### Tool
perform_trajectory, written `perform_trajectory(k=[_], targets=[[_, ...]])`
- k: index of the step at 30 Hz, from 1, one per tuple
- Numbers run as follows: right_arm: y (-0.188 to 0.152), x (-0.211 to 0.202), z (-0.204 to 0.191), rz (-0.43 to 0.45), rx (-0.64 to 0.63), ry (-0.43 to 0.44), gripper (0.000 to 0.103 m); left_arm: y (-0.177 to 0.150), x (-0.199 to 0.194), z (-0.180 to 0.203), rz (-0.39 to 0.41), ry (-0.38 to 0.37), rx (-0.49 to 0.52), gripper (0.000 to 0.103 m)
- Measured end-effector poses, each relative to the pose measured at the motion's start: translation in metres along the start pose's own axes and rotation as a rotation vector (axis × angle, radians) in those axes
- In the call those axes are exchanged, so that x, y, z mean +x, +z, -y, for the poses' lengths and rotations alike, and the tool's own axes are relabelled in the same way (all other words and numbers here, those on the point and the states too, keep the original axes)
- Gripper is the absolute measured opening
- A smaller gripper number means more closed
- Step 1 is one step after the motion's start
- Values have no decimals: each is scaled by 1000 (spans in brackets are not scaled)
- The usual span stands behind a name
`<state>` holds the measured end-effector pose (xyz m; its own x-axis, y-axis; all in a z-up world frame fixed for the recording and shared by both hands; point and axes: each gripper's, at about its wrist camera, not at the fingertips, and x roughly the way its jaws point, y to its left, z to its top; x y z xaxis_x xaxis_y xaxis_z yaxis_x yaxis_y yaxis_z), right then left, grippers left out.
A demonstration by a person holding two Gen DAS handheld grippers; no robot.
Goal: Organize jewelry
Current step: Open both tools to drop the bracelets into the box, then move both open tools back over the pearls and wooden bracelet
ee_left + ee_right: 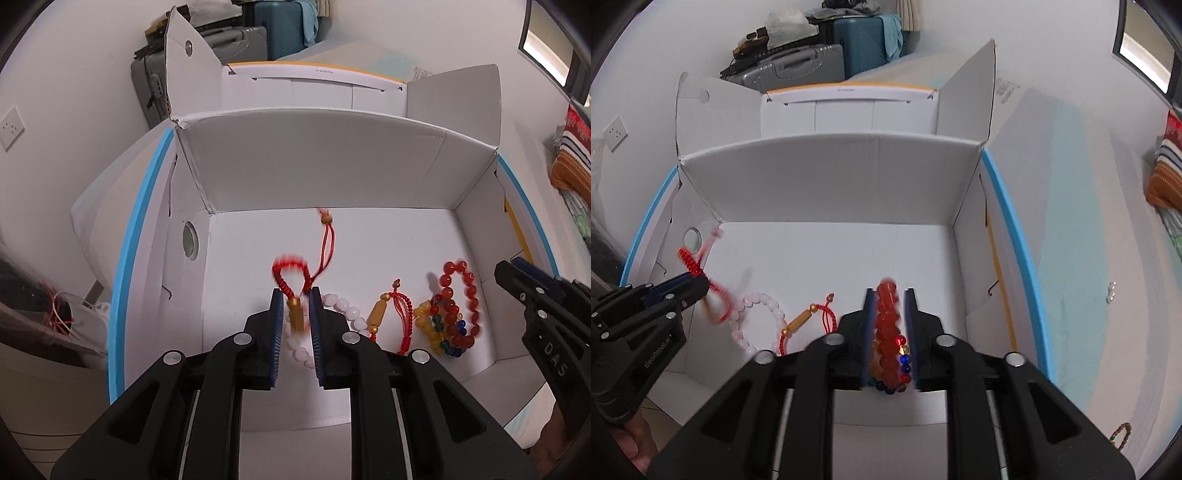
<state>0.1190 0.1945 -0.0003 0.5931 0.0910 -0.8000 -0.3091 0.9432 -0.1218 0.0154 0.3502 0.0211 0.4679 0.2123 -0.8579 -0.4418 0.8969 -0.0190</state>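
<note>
An open white cardboard box (pixel 258 240) fills both views. My left gripper (pixel 296 291) hangs over its floor, jaws slightly apart. A blurred red cord bracelet with a gold barrel bead (pixel 295 314) sits loose between them. A pink bead bracelet (pixel 347 310), a second red cord bracelet (pixel 380 314), a yellow and multicolour bead bracelet (pixel 428 321) and a red bead bracelet (pixel 469 291) lie on the floor. My right gripper (pixel 889 291) is open over the red bead bracelet (pixel 888 325), with a gap beside the beads. The left gripper (pixel 701 282) shows at the left of that view.
The box stands on a white table with a blue edge (pixel 1015 229), its flaps raised at the back and sides. A brown bead bracelet (pixel 1121 434) lies on the table to the right of the box. Suitcases (pixel 812 62) stand behind.
</note>
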Motion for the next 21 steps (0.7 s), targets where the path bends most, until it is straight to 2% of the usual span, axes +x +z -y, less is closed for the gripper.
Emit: perform_trajectory(k=[1, 3, 6, 7, 9, 10, 14, 18, 21], targets=[[1, -3, 0, 15, 5, 2, 48, 0, -1, 1, 4, -3, 5, 24], [2, -13, 2, 47, 7, 3, 57, -1, -5, 3, 22, 2, 11, 41], [2, -24, 8, 70, 28, 9, 71, 0, -15, 5, 54, 7, 6, 54], [2, -27, 10, 80, 34, 10, 73, 0, -18, 6, 61, 6, 9, 56], [2, -37, 17, 105, 47, 4, 81, -1, -25, 9, 83, 4, 13, 70], [2, -40, 19, 113, 52, 1, 82, -1, -29, 11, 94, 7, 18, 72], [0, -56, 34, 158, 67, -8, 91, -1, -43, 21, 125, -16, 31, 91], [-7, -73, 50, 180, 75, -15, 94, -3, -59, 39, 170, -21, 57, 97], [-12, -83, 61, 191, 73, -32, 94, -4, -69, 55, 182, -39, 71, 97]])
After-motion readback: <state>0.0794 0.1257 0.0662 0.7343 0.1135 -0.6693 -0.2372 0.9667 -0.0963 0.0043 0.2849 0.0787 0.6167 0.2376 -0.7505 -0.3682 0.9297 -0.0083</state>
